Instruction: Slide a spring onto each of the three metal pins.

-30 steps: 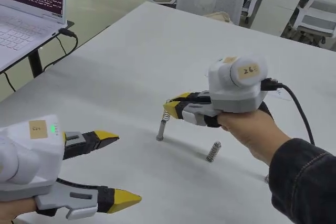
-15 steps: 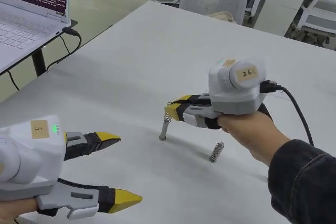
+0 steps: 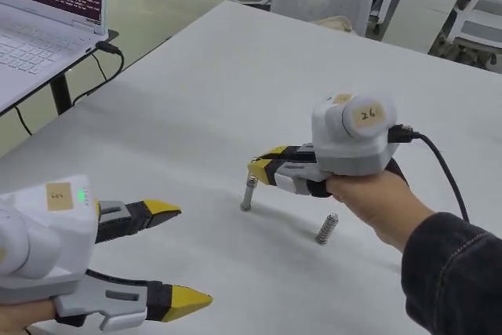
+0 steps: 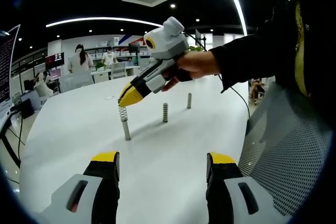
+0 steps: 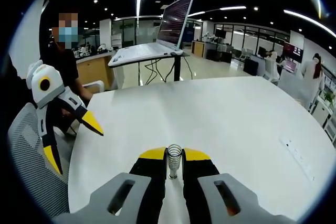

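Right gripper view: right tongs (image 5: 174, 154) tight around a spring (image 5: 174, 160) atop a pin (image 3: 247, 200); left tongs (image 4: 163, 157) wide apart.

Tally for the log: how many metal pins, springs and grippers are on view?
Metal pins: 3
Springs: 2 clear; far pin too small to tell
Grippers: 2, left gripper and right gripper
Total: 7

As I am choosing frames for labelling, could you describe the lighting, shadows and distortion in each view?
Head view: soft, even light, sharp; the pin casts only a faint shadow on the white table. Left gripper view: fisheye bends the ceiling light strip into an arc. Right gripper view: same curvature, yet the spring in the right gripper is crisp.
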### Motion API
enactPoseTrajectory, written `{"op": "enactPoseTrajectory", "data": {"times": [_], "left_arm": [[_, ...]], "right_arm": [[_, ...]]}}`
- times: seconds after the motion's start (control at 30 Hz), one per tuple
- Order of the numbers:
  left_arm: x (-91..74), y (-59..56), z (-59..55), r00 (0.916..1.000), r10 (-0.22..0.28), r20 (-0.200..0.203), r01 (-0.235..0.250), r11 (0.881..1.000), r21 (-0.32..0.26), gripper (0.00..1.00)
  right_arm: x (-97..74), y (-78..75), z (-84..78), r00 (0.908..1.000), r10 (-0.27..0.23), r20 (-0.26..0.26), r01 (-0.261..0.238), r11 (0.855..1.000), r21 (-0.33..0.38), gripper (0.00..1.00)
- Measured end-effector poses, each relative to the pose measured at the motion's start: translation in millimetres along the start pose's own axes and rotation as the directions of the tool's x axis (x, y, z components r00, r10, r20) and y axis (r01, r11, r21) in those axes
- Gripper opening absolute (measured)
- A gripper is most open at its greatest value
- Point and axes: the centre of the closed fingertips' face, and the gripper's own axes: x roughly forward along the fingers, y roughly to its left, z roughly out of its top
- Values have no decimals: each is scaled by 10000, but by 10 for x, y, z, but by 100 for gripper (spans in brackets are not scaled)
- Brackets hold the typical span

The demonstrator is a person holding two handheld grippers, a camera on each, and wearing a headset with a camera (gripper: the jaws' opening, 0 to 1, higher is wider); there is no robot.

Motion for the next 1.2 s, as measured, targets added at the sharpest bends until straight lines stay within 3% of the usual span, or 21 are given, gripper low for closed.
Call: {"op": "enactPoseTrajectory", "data": {"times": [1.2], "left_arm": [[-39, 21, -49, 9999, 116, -55, -117, 9998, -140, 61]], "right_arm": [[221, 33, -343, 9976, 222, -656, -200, 9993, 328, 8]]}}
